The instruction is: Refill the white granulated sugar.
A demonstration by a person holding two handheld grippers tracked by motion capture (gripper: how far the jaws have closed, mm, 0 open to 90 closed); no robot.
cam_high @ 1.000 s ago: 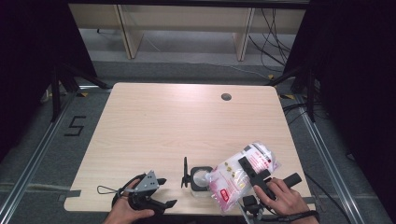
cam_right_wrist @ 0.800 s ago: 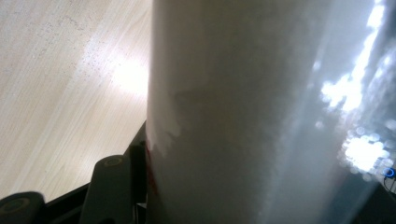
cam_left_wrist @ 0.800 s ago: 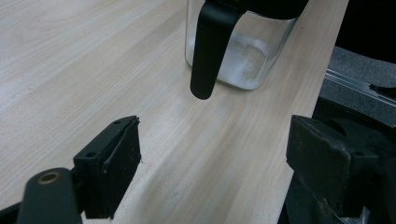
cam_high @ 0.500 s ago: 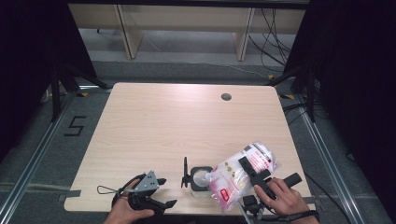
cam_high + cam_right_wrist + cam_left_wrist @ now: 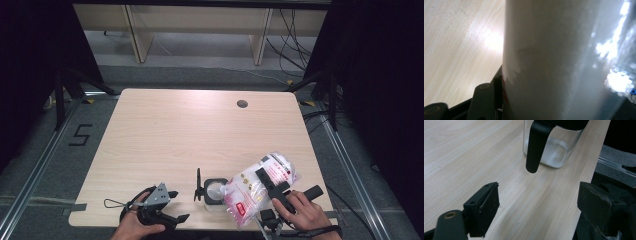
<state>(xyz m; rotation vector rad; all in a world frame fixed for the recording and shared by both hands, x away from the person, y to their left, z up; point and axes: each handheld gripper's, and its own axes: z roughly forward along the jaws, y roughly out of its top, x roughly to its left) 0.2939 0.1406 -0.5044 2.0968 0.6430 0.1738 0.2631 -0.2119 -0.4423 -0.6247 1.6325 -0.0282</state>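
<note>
A clear plastic bag [image 5: 250, 192] with white contents and red print lies tilted at the table's front right, its low end over a small glass jar [image 5: 215, 192]. The jar's black lid [image 5: 198, 185] stands open at its left. My right gripper [image 5: 262, 176] is shut on the bag, one black jaw lying across its top. In the right gripper view the bag [image 5: 564, 60] looms right against the camera. My left gripper [image 5: 179, 206] rests open near the front edge, left of the jar. Its jaws stand wide apart in the left gripper view, aimed at the jar [image 5: 554, 152] and its black latch [image 5: 535, 147].
The light wooden table [image 5: 200, 135] has a round cable hole [image 5: 242, 104] at the back right. A thin cable loop [image 5: 115, 205] trails left of the left gripper. Shelving legs and cables stand on the floor beyond the table.
</note>
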